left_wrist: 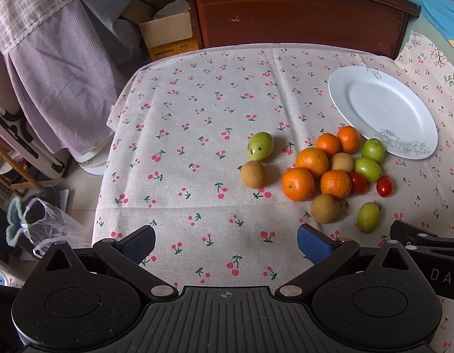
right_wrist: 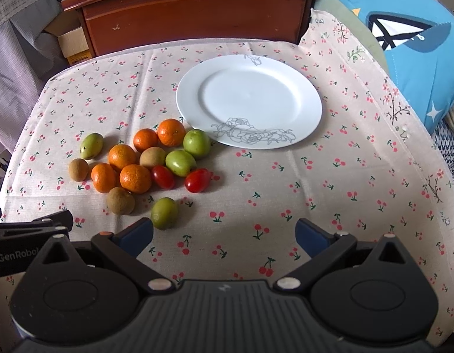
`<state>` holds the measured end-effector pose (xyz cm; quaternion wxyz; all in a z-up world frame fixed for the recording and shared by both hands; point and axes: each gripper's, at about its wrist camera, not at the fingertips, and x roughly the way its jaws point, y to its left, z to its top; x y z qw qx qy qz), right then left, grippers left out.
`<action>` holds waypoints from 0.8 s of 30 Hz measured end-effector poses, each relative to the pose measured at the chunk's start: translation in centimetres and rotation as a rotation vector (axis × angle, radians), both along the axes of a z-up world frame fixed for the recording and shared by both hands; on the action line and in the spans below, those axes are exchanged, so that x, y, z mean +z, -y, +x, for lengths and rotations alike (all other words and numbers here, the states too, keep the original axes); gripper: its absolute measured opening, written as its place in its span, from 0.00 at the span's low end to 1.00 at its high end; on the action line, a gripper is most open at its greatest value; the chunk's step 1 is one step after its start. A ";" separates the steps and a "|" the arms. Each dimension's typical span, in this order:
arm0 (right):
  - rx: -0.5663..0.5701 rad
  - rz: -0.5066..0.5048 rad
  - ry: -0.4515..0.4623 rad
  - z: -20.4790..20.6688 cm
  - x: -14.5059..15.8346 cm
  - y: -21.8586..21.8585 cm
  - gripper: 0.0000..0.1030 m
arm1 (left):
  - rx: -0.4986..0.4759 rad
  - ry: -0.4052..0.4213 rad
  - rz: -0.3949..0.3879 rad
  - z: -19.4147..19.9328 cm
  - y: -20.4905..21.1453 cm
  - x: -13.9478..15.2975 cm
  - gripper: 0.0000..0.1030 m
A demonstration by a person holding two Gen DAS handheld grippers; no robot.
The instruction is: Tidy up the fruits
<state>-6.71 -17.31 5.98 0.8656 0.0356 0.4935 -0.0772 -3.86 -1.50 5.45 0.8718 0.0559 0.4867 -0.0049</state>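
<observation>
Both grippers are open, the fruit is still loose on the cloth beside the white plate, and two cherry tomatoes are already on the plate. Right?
Not quite: the plate holds nothing. Both cherry tomatoes lie on the cloth with the other fruit, as the right wrist view shows. The left gripper and right gripper are open.

Fruit pile on the cherry-print cloth, toward its left edge: five oranges, four green fruits, three brown round ones, two red tomatoes. White plate with grey floral print sits bare, touching the pile's far-right green fruit.
</observation>
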 end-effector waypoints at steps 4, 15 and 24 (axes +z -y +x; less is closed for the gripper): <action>0.004 0.006 0.009 0.0 0.0 0.1 0.99 | -0.001 0.004 -0.005 0.0 -0.1 0.0 1.00; 0.032 0.071 0.051 -0.5 0.1 1.0 0.98 | 0.028 0.038 -0.037 0.5 -1.1 0.5 1.00; 0.059 0.096 0.091 -1.5 0.1 2.8 0.97 | 0.096 0.044 -0.093 1.1 -3.3 0.2 1.00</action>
